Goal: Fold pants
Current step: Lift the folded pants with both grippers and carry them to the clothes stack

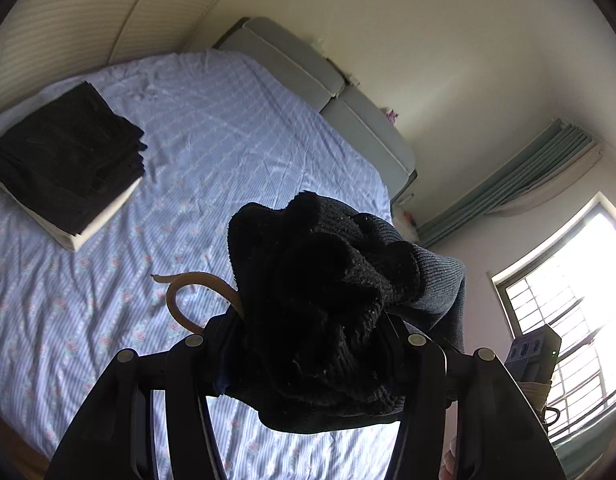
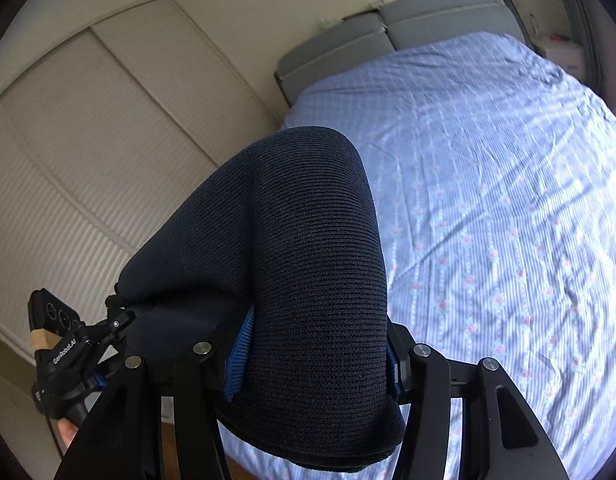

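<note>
1. Pinching bunched dark knit pants [image 1: 320, 304], left gripper [image 1: 314, 332] fingers [image 1: 224, 332] closed on the fabric wad.
2. Right gripper [image 2: 308, 344] fingers [image 2: 238, 354] clamp the pants [image 2: 292, 248] too, cloth bulging between and above them.
3. Pants held above the bed [image 1: 212, 148]; folded dark stack [image 1: 64, 156] lies well apart.

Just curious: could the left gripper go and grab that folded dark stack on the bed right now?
Probably not yet: the left gripper is shut on the dark knit pants, though the path across the bed sheet to the folded stack looks clear.
</note>
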